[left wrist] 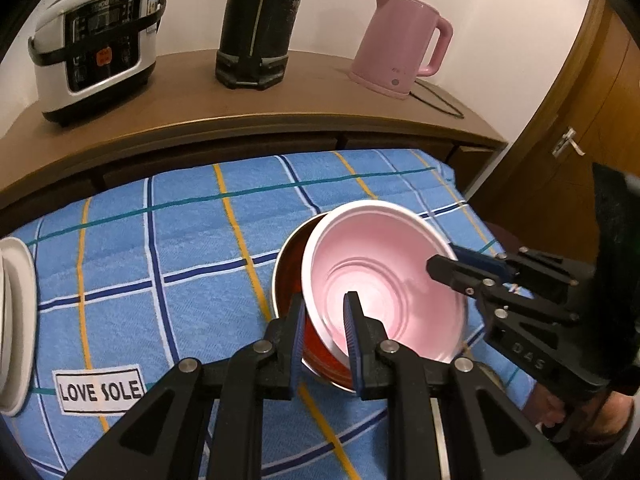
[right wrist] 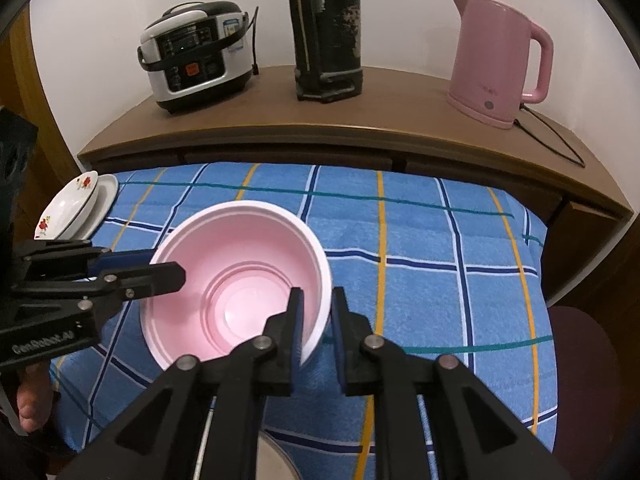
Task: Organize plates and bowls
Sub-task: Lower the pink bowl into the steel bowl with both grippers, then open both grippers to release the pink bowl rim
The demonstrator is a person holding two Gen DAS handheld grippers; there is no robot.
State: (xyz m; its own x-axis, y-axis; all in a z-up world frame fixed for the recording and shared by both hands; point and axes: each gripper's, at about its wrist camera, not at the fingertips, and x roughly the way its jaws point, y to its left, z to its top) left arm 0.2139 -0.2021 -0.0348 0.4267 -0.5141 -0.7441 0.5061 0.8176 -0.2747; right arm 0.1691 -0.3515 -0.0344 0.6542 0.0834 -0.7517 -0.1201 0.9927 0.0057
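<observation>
1. A round pink bowl [right wrist: 240, 276] of plastic, white at the rim, is held between the two claws above a blue checked cloth [right wrist: 420, 240] with yellow, white and dark blue lines.
2. In the left wrist view the pink bowl is seen tilted, its lower side sunk into a larger round metal-rimmed bowl [left wrist: 286, 280] with a red-brown inside, which is set on the cloth.
3. The left claw [left wrist: 325, 300] is closed as far as it goes. One finger is placed inside the pink bowl and the other outside the metal rim, so that the near walls of both bowls are caught between the pads.
4. The right claw [right wrist: 318, 294] is narrowed onto the opposite side of the pink bowl. The white wall is gripped between its pads, one inside and one outside.
5. At the left edge of the cloth a white flowered plate [right wrist: 68, 208] is stacked on a plain white plate [right wrist: 107, 192].
6. Behind the cloth a brown wooden counter [right wrist: 400, 120] is seen. On it a white and black rice cooker [right wrist: 196, 56], a tall black cylinder [right wrist: 326, 32] and a pink electric kettle [right wrist: 496, 60] are lined up.
</observation>
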